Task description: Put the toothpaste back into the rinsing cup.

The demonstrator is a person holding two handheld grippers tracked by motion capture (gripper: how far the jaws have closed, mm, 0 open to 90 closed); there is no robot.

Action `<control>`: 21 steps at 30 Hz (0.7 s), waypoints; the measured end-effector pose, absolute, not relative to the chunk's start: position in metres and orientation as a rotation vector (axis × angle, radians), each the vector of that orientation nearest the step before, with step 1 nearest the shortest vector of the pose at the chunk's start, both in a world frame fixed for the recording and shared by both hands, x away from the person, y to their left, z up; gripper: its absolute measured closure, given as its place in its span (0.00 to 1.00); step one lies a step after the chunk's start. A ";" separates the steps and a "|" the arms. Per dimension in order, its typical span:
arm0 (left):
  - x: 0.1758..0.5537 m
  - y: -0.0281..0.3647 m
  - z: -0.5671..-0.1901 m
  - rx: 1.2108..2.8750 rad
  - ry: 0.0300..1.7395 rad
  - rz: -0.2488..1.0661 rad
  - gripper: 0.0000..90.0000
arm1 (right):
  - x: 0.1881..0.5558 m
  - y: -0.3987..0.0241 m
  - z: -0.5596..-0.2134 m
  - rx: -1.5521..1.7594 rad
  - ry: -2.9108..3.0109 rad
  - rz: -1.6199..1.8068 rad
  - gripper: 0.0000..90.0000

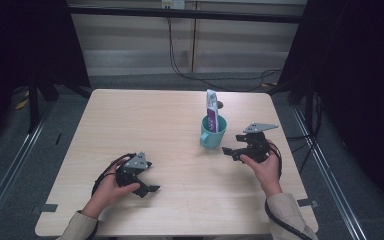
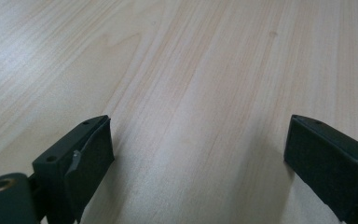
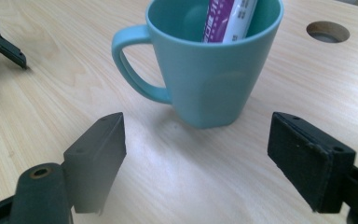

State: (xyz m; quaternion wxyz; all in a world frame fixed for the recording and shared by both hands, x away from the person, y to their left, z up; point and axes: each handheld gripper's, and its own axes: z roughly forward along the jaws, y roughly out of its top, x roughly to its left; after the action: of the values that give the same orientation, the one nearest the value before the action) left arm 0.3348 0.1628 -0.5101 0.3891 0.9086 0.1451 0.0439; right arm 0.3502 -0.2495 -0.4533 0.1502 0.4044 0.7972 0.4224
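**High view: tube standing in the mug, both grippers empty**

High view is showing a teal mug (image 1: 213, 132) sitting on the right half of the counter (image 1: 145, 115), with a white and purple tube (image 1: 212, 111) standing upright inside it and sticking out well above the rim. The right gripper (image 1: 233, 150) is resting just to the right of the mug, near it but not touching, and its jaws are spread wide with nothing between them. In the right gripper view the mug (image 3: 214, 65) is sitting just beyond the open jaws, its handle pointing left in that view, and the tube (image 3: 230, 18) is leaning against the inner wall.

The left gripper (image 1: 146, 189) is lying low on the near left part of the counter, well apart from the mug. Its jaws are also spread, and the left gripper view is looking along them at bare wood (image 2: 205, 84).

Judging from how things lie, the tube is already in the mug, so placing it looks done. If the work is instead to lift the mug or pull the tube out, that is not yet begun, since neither gripper is holding anything.
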 end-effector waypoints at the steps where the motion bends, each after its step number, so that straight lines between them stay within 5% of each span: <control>1: 0.335 0.163 -0.510 2.310 0.369 0.112 0.09 | 0.349 -0.250 -0.454 1.160 2.289 1.215 0.21; 21: 0.335 0.163 -0.510 2.312 0.369 0.113 0.08 | 0.331 -0.256 -0.480 1.162 2.339 1.161 0.19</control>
State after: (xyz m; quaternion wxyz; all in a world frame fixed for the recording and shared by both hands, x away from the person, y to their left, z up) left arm 0.3348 0.1629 -0.5100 0.3882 0.9090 0.1449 0.0443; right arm 0.3315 -0.2556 -0.4795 0.1414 0.4025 0.8101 0.4023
